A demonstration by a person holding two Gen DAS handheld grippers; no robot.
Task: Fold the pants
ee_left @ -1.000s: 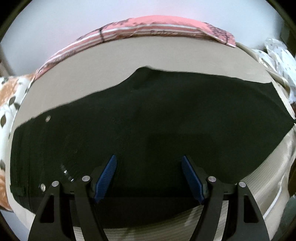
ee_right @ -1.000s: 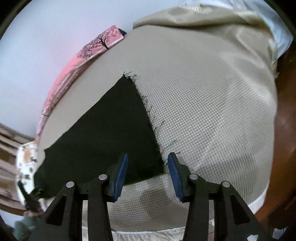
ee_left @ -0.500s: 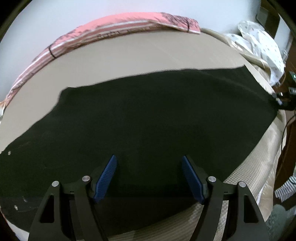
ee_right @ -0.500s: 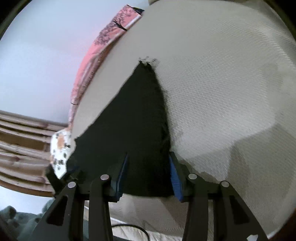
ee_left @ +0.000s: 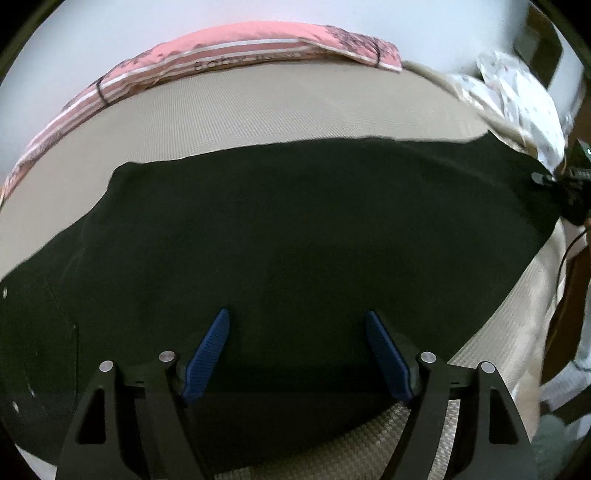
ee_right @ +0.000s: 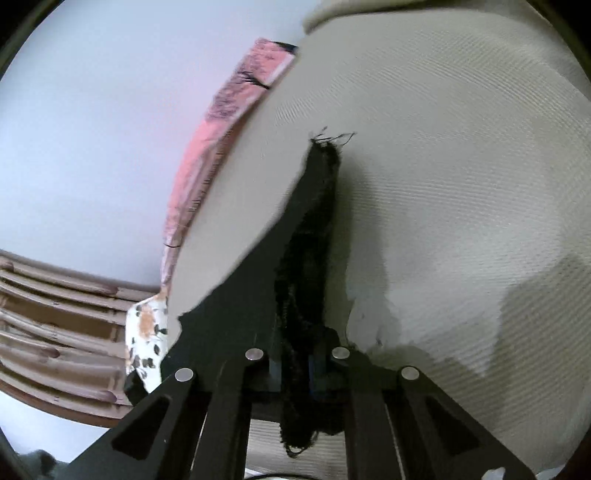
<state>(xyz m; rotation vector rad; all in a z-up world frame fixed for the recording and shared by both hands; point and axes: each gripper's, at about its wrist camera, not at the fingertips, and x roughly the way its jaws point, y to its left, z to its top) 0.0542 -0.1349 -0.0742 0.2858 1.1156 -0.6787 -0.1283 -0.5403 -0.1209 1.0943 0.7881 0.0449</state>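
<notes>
**Right gripper clamps frayed hem as black pants lie spread on bed**

A pair of black pants (ee_left: 295,229) lies flat across a beige woven bed cover (ee_left: 280,110), filling the space ahead of and beneath the left gripper (ee_left: 297,354). That gripper hangs over the cloth with its blue pads (ee_left: 207,354) standing wide apart; no fabric is caught between them. A line of small metal rivets shows on the pants off to the left of its jaws, at the picture's edge.

In the right wrist view, the right gripper (ee_right: 295,365) has just been closing and its jaws now stand pinched tight on the frayed hem of the pants (ee_right: 306,266), with a bunched, ragged strip of black cloth running up between the fingers and loose threads trailing from the far corner. The rest of the garment stretches away to the left of those jaws. The right gripper is also glimpsed in the left wrist view (ee_left: 565,184), at the far right tip of the spread cloth.

Beyond the pants, a pink patterned blanket (ee_left: 229,55) lines the far edge of the bed against a pale wall (ee_left: 184,18). A white dotted cloth (ee_left: 517,92) sits crumpled ahead and to the right of the left jaws. Left of the right jaws, a slatted wooden frame (ee_right: 55,314) and an orange-and-black spotted cloth (ee_right: 147,332) show past the bed's end.
</notes>
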